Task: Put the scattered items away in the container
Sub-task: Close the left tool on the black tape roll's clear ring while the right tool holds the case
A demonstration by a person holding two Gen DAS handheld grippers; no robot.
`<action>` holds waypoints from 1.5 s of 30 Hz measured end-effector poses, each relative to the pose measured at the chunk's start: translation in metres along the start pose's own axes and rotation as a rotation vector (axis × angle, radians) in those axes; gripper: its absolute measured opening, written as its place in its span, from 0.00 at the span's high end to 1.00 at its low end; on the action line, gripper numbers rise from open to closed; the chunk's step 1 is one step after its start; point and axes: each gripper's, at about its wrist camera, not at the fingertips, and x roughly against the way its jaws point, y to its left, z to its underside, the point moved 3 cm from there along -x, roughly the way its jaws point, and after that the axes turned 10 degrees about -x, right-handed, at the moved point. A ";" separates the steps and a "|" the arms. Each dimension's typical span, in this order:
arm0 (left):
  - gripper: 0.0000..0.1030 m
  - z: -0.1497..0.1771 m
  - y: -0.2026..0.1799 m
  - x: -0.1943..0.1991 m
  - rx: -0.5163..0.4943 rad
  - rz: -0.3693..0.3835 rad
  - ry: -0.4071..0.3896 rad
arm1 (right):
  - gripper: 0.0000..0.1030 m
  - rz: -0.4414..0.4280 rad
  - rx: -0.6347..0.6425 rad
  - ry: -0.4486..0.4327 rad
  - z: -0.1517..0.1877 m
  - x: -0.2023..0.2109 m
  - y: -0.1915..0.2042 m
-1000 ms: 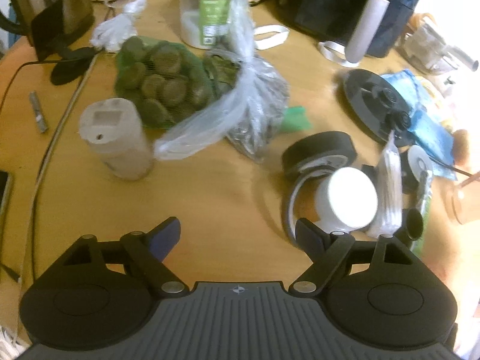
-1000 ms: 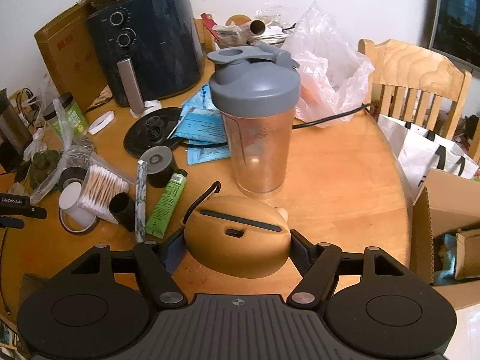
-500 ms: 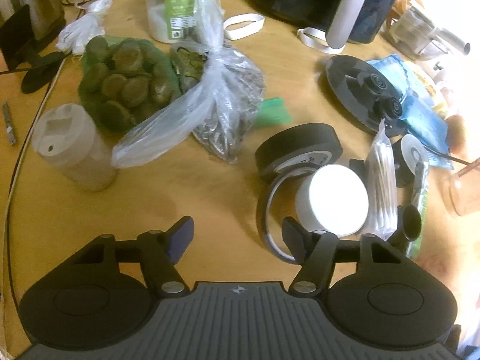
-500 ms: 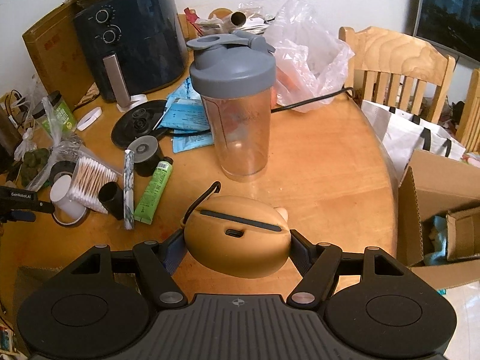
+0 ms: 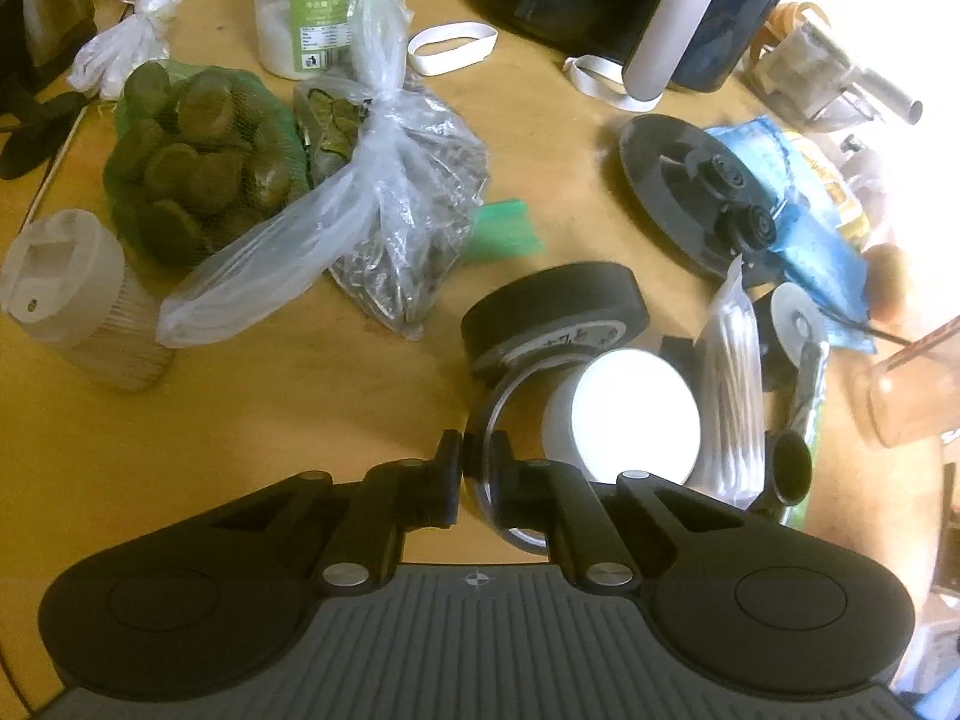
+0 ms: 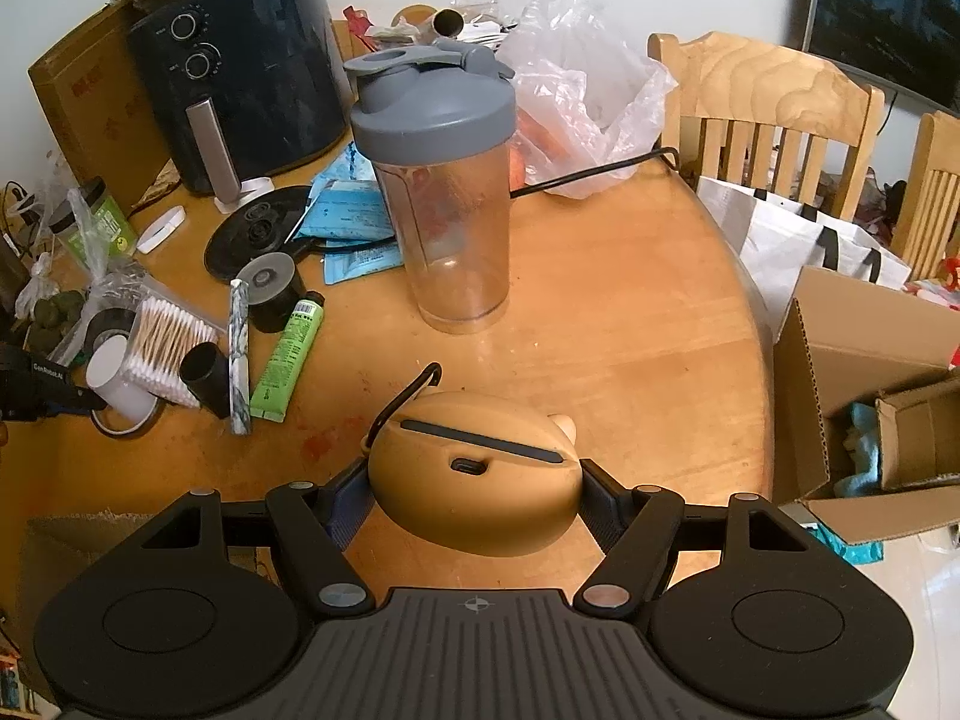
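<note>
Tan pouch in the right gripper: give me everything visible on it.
The tan pouch is a rounded, smooth, rubbery-looking case with a dark slot-like stripe across its top, a small dark oval port below that, a little nub on one side and a thin black loop cord at the far end. The right gripper clamps it from both sides, above the wooden table. Whether it touches the table cannot be told.
</note>
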 end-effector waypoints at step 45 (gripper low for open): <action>0.91 0.012 -0.007 0.051 -0.048 0.053 -0.050 | 0.29 -0.066 0.021 -0.006 -0.006 0.000 0.010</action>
